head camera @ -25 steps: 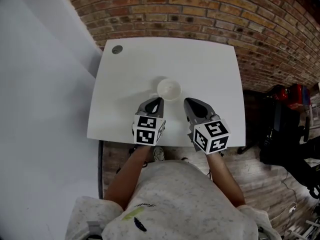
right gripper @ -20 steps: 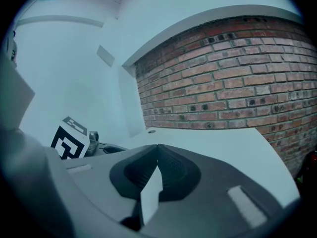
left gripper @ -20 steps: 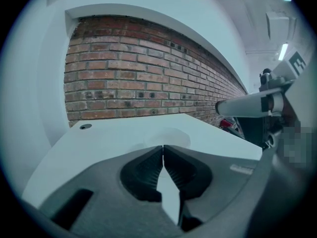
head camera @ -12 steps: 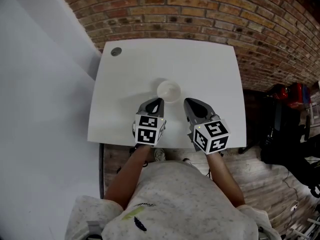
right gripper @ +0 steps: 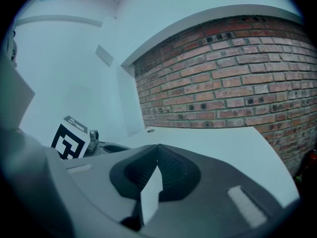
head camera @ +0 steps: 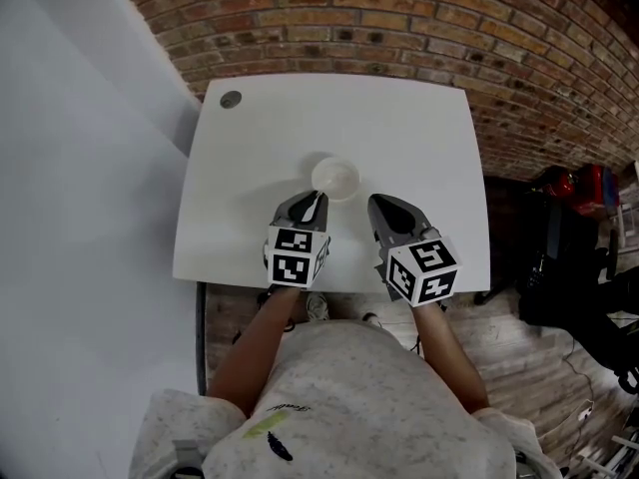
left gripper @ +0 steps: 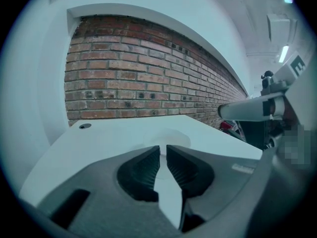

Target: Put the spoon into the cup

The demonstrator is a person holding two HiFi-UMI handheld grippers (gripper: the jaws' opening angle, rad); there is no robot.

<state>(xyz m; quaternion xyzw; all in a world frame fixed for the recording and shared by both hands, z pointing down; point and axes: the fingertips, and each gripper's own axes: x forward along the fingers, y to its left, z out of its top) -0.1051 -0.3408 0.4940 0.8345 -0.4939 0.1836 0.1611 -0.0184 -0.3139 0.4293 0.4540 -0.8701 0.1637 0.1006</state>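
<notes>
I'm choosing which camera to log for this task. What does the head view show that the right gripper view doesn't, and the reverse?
Only the head view: the white cup at mid-table, the left gripper and right gripper from above, the person's torso and the floor. Only the right gripper view: its own fingers seen lengthwise, tips meeting with nothing between them. Both: the white table, the brick wall, the round hole in the table's far corner, and the left gripper's marker cube.
</notes>
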